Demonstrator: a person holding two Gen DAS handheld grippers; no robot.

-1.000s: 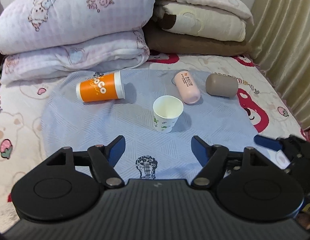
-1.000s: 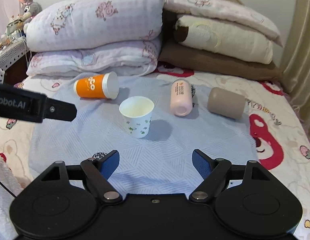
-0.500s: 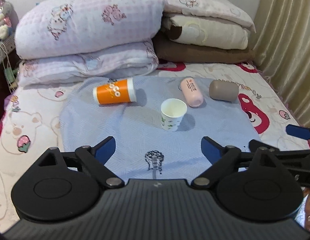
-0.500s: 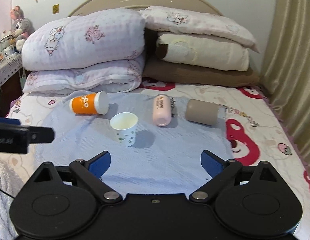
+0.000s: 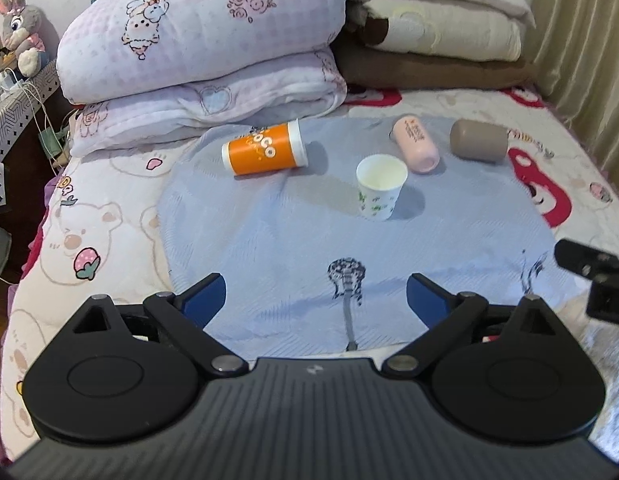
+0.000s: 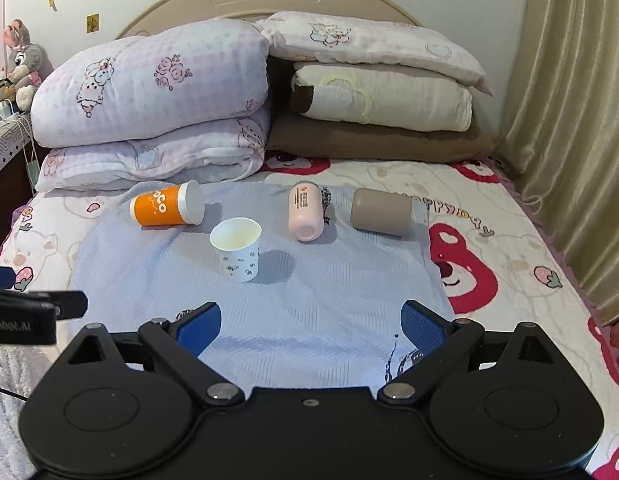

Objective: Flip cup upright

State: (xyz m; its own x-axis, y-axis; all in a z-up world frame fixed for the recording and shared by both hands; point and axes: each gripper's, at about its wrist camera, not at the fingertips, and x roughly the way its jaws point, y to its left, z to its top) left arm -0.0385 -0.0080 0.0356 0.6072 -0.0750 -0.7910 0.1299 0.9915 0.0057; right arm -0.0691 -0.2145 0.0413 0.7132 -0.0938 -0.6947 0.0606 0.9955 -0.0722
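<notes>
Bed with blue cloth, four cups, two grippers pulled back

Blue cloth (image 6: 329,300) spread over the bed; orange cup (image 6: 165,210), brown cup (image 6: 381,212) and pink cup (image 6: 305,216) lying on their sides at its far edge; small white paper cup (image 6: 237,250) upright mid-cloth, apparently finished; left gripper (image 5: 315,300) and right gripper (image 6: 311,322) both spread wide and empty, now farther from the cups than a second ago.

A small white paper cup (image 5: 380,188) is printed with green sprigs. An orange paper cup (image 5: 264,153) is lettered in white. A pale blue woven cloth (image 5: 301,240) is marked with a dark guitar motif.
</notes>
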